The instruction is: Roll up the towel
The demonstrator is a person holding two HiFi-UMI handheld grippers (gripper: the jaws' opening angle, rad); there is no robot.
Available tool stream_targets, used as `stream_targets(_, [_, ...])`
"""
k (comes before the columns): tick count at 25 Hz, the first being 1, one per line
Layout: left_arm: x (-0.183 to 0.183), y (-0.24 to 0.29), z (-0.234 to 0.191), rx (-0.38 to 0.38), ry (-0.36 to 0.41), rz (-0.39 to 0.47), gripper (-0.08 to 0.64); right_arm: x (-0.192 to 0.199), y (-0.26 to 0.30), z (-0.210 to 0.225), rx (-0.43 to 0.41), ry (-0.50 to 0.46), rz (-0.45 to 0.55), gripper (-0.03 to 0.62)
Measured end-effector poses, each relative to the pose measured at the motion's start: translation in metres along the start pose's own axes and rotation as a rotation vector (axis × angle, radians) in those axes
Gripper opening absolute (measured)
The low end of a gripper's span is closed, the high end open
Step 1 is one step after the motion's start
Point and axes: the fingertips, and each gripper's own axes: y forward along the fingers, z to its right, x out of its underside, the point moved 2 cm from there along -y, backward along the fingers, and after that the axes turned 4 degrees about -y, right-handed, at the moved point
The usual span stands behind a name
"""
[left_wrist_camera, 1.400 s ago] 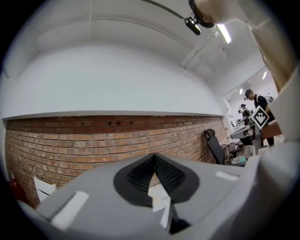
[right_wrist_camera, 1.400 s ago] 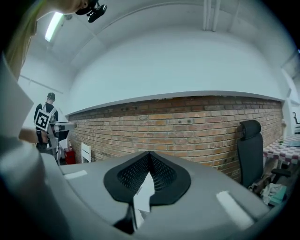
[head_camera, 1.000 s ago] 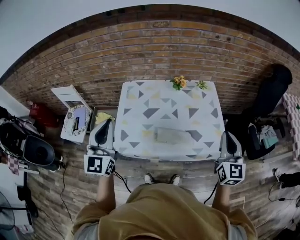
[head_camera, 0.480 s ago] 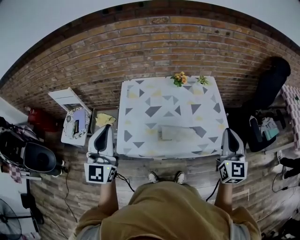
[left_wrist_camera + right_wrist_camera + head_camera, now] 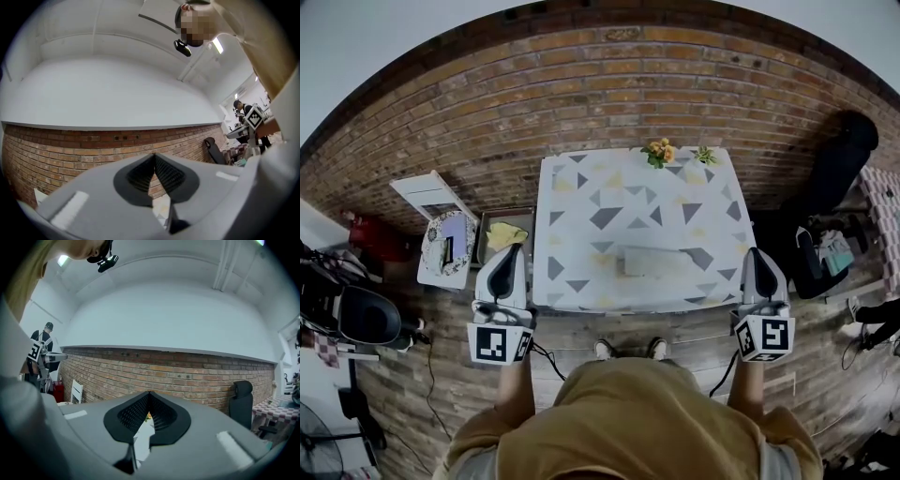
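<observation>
A pale grey towel (image 5: 650,262) lies folded on the table (image 5: 581,202), which has a cloth with grey and yellow triangles, near its front edge and right of centre. My left gripper (image 5: 510,255) hangs off the table's front left corner, shut and empty. My right gripper (image 5: 760,260) hangs off the front right corner, also shut and empty. Both stay apart from the towel. In the left gripper view the left gripper's jaws (image 5: 153,159) meet at the tips, with brick wall beyond. In the right gripper view the right gripper's jaws (image 5: 149,397) meet likewise.
Orange flowers (image 5: 658,153) and a small green plant (image 5: 704,155) stand at the table's far edge. Left of the table are a white chair (image 5: 426,194), a round stool (image 5: 445,248) and a tray with a yellow cloth (image 5: 505,234). A black office chair (image 5: 834,178) stands right.
The view has shifted slightly. Both grippers stay shut beside the table's front corners; the right one has drifted a little. The towel has not moved.
</observation>
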Motion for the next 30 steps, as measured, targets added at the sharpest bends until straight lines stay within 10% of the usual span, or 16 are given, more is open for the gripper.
stream_targets(30, [0.003,0.023,0.018,0.012,-0.016,-0.005,0.063,-0.011,0.023,0.009,-0.063,0.016,0.008,0.005])
